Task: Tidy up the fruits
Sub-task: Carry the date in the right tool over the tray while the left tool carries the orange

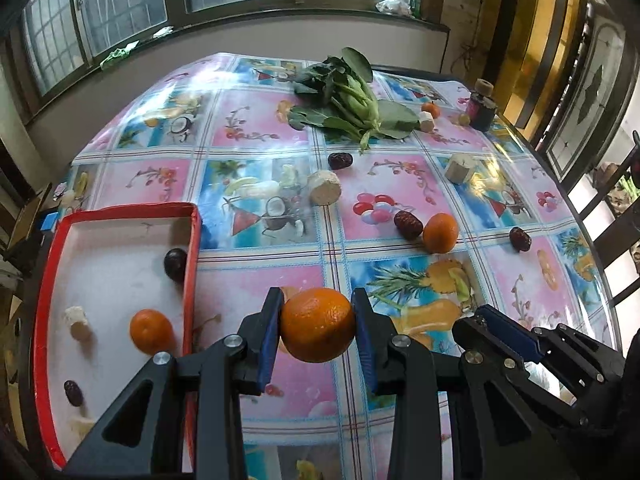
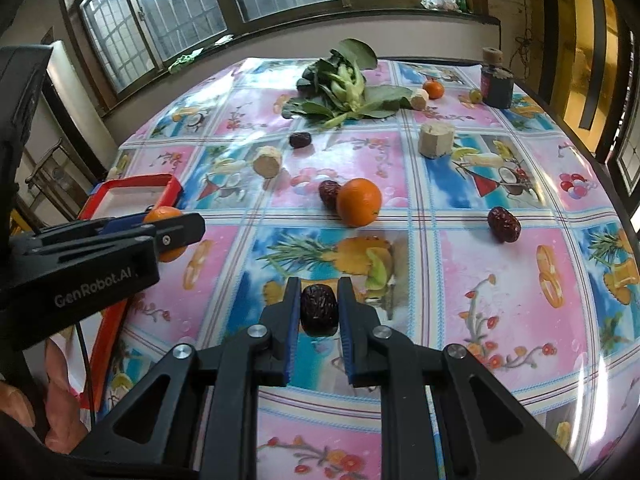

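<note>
The left black two-finger gripper clamps a round orange, while the right black gripper pinches a dark wrinkled date, both angled downward.

Bare tablecloth beside red tray; scattered fruit beyond.

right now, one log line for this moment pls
left gripper: shut on orange | right gripper: shut on red date | red tray: partly filled
</note>
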A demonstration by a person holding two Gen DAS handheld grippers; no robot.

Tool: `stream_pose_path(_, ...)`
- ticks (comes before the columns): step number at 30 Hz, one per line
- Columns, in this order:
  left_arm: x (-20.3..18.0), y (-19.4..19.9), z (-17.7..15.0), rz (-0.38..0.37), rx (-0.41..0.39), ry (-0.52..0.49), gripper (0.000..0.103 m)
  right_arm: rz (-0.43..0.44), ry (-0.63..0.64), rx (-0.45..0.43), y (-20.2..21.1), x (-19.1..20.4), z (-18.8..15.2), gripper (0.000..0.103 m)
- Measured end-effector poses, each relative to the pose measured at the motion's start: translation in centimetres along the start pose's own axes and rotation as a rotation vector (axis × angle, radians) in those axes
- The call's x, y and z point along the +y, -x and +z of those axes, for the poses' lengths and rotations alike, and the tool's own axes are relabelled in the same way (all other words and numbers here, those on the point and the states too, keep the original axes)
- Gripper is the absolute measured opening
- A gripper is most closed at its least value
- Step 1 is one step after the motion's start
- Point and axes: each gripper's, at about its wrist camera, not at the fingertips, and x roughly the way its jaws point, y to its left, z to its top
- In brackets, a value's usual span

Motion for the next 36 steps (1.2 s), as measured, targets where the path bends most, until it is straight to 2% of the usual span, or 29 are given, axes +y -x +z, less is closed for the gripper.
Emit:
stream_pose_path(20,3.8,3.1,-1.1,0.073,-0.042,0.054,0.034,0.041,0.065,-0.020,1.3,3.6,0.2,0.020)
stream_pose_path(36,12.6,4.9,-3.5,0.177,-0.042,0.177,0.034,0.117,0.169,-0.014,0.2,10.8,0.7,0.020)
